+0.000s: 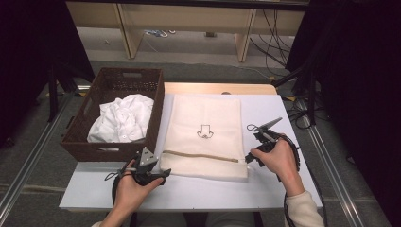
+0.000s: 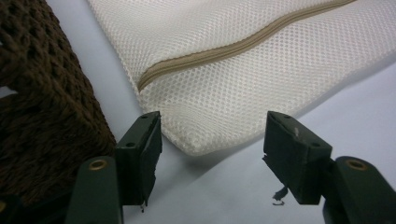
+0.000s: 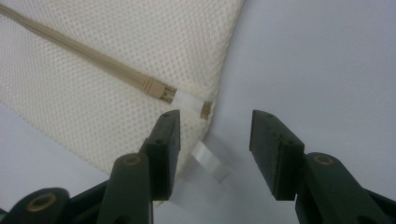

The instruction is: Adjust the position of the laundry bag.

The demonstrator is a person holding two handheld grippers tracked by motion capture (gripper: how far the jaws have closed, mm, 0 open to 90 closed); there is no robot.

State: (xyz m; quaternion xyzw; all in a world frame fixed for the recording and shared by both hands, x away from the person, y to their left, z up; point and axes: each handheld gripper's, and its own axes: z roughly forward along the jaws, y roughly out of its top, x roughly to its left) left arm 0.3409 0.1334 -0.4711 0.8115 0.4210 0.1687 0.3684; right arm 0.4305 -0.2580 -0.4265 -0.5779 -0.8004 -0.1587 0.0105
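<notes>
Cream mesh bag (image 1: 206,137) lies flat on the worktop (image 1: 279,189) beside the basket (image 1: 116,113). Both sets of jaws stand released, the left gripper (image 2: 212,140) at its near corner, the right gripper (image 3: 215,140) at the zipper pull (image 3: 156,89). Mesh could slip; right side offers room.

open left gripper (image 2: 212,154), mesh bag (image 2: 243,79) corner between jaws, brown basket (image 2: 42,116) beside
</notes>
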